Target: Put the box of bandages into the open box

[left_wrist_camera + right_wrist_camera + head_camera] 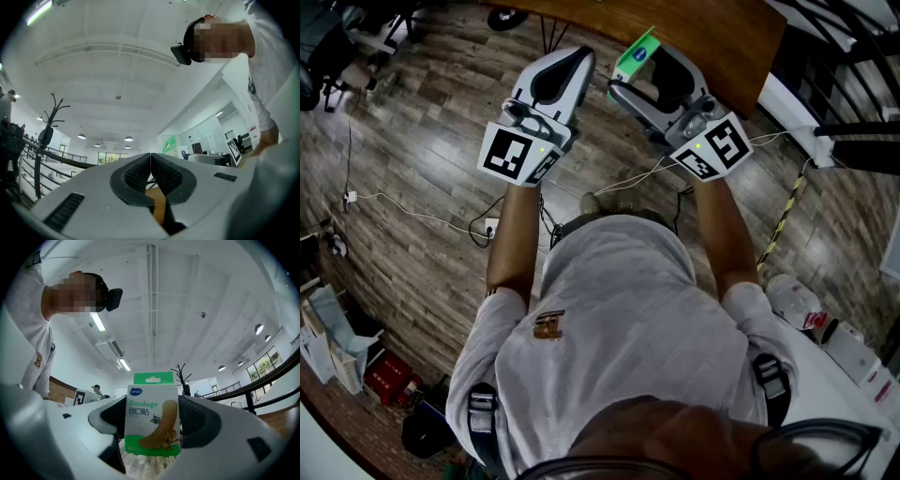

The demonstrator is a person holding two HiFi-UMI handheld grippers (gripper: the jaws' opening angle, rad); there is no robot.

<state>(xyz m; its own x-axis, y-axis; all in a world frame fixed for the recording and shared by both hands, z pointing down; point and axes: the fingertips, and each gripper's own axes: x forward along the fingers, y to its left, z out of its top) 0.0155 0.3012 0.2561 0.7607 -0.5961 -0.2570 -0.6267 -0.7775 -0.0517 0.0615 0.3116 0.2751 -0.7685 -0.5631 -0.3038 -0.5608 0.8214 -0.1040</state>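
The box of bandages [152, 416], white and green with a tab on top, stands upright between the pads of my right gripper [152, 427], which is shut on its sides. In the head view the green box [636, 56] sticks out of the right gripper [642, 73], held up near the edge of a brown table [694, 28]. My left gripper [577, 58] is raised beside it, to the left. Its ribbed pads [140, 174] meet at the tip, so the left gripper [151, 159] is shut with nothing in it. No open box is in view.
Both grippers point up toward a white ceiling and the person holding them. Below is a wooden floor with cables and a power strip [490, 227]. White items [853, 352] lie at the lower right, a red box [386, 373] at the lower left.
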